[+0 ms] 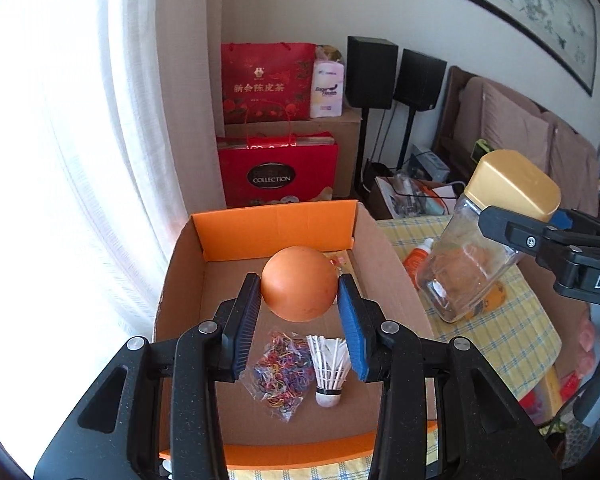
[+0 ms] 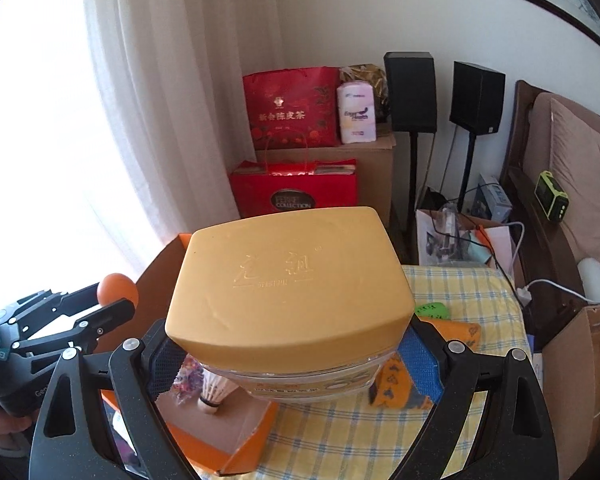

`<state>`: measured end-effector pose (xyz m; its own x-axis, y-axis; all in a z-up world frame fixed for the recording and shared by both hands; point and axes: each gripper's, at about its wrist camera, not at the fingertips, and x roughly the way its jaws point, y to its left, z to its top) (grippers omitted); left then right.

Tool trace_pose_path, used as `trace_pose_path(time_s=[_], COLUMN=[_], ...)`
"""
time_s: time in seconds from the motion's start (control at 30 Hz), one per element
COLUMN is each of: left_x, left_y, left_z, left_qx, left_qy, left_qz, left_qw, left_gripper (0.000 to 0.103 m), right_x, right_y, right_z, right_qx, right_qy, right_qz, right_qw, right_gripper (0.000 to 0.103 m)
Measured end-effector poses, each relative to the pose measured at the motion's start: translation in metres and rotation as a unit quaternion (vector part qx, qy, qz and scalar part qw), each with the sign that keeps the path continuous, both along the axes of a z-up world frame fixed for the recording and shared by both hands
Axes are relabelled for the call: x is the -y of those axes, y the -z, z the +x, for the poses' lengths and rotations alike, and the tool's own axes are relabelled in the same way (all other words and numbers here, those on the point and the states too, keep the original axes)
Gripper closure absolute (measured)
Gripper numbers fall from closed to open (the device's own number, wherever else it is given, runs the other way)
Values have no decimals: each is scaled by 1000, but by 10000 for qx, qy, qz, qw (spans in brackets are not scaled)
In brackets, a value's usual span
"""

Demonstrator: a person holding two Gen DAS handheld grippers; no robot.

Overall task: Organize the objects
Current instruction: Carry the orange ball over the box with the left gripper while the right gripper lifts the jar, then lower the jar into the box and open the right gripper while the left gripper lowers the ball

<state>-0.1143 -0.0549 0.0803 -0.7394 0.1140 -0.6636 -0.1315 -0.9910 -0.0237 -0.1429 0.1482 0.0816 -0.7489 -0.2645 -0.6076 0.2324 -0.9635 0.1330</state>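
Left hand-held gripper (image 1: 298,304) hovers over the box (image 1: 384,256), pads clamped on the orange ball (image 1: 299,289), ball off the floor of the box. Right hand-held gripper (image 2: 288,364) is raised at the box's right, clamped on the jar (image 2: 290,292) just under its gold lid (jar clear, tilted). Shuttlecock (image 1: 329,368) and bag of bands (image 1: 281,372) lie inside, near end. Box sits on the checked worktop (image 1: 512,332).
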Motion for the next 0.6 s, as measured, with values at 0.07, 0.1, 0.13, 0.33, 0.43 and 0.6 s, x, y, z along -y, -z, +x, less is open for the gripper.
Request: trace_pose_path(time_s=[0.07, 0.1, 0.13, 0.33, 0.43, 0.6], left_x=[8, 12, 16, 40, 49, 58], left_y=[1, 1, 1, -2, -4, -6], left_z=[0, 0, 0, -4, -5, -6], left_qx=[-29, -36, -39, -84, -140, -176], left_qy=[-106, -164, -220, -578, -691, -796], left_qz=[42, 80, 114, 306, 378, 387], left_qw=[9999, 9998, 9997, 9978, 9968, 9959], left_gripper=[67, 67, 67, 67, 67, 67], right_x=[10, 14, 18, 39, 48, 62], right_y=[1, 2, 3, 8, 11, 16], right_z=[0, -2, -2, -7, -10, -16], right_qx=[13, 16, 22, -51, -46, 8], right_qy=[-68, -94, -126, -236, -300, -398], right_qz=[8, 16, 18, 72, 80, 56], right_qw=[10000, 10000, 9999, 9997, 9995, 9992], right_gripper=[11, 11, 11, 11, 11, 11])
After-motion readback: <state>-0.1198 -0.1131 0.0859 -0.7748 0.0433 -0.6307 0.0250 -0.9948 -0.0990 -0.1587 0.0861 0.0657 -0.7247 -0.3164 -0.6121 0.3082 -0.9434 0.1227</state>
